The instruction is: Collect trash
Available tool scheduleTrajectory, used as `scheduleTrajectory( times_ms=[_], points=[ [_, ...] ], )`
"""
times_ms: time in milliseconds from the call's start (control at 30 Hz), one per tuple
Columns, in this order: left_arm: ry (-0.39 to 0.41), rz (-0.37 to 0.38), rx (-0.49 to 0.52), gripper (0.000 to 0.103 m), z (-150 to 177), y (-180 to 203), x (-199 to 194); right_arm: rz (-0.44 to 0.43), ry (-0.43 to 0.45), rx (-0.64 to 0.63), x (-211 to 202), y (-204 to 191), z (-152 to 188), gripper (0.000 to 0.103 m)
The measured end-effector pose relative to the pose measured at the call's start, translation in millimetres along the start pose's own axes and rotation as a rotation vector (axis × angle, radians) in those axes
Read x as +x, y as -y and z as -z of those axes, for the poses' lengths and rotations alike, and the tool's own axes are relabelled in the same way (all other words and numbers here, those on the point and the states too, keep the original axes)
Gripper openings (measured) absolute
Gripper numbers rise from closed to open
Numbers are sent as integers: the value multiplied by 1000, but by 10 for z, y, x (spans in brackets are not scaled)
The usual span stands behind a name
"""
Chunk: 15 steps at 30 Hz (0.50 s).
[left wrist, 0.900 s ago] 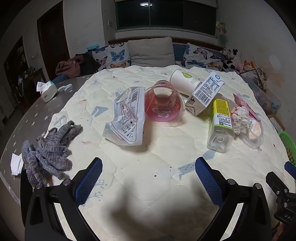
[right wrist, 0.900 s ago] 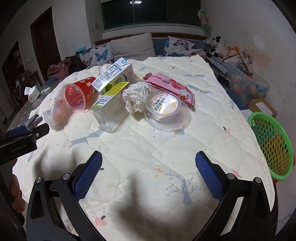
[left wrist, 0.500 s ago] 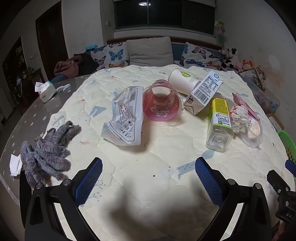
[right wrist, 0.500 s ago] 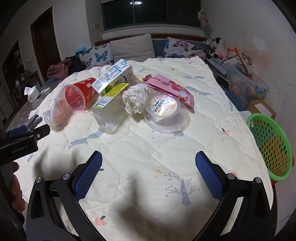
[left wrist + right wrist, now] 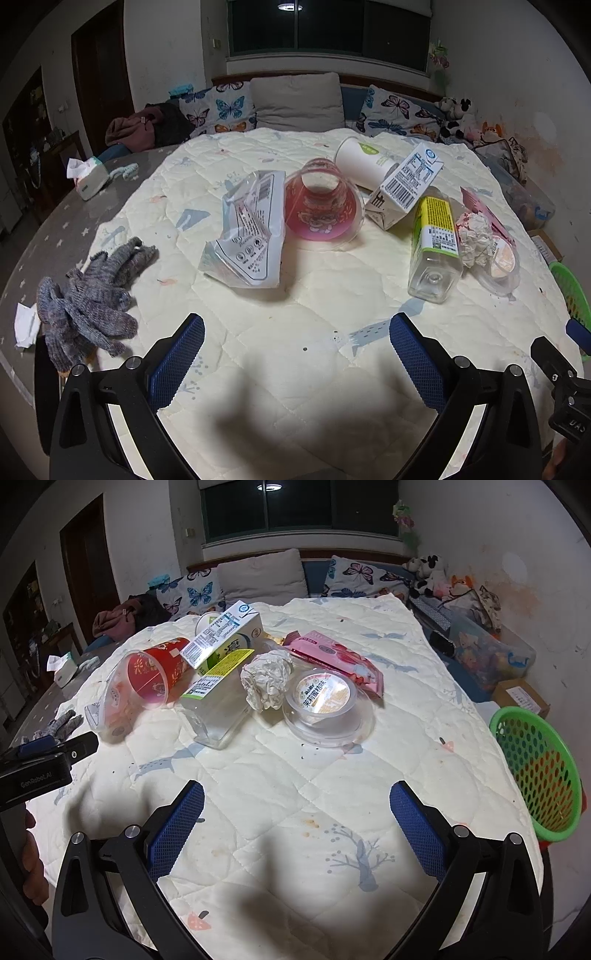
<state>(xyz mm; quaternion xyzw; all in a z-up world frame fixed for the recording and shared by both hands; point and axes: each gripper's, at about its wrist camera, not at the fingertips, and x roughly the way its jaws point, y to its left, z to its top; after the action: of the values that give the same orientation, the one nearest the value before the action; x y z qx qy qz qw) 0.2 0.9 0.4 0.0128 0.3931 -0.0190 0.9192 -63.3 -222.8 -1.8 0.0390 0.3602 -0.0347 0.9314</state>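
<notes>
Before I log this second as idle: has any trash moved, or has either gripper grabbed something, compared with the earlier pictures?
Nothing visibly changed. The left gripper and right gripper remain wide open and empty above the quilt; the red cup, clear bottle and crumpled tissue lie untouched, and the green basket has not shifted.

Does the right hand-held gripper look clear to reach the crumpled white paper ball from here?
Probably yes. The right hand-held gripper is open over bare quilt, nothing between it and the crumpled white paper ball; the clear plastic bottle and round clear plastic tub flank it closely.
</notes>
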Motion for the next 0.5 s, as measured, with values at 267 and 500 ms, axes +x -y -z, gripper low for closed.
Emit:
scheduleTrajectory(
  times_ms=[267,500],
  points=[
    [57,-41,21,97,-41,57,-118,4,8,4,-45,11,-13,99],
    [109,-43,21,97,-55,72,-245,12,18,13,-97,64,-2,99]
  ],
)
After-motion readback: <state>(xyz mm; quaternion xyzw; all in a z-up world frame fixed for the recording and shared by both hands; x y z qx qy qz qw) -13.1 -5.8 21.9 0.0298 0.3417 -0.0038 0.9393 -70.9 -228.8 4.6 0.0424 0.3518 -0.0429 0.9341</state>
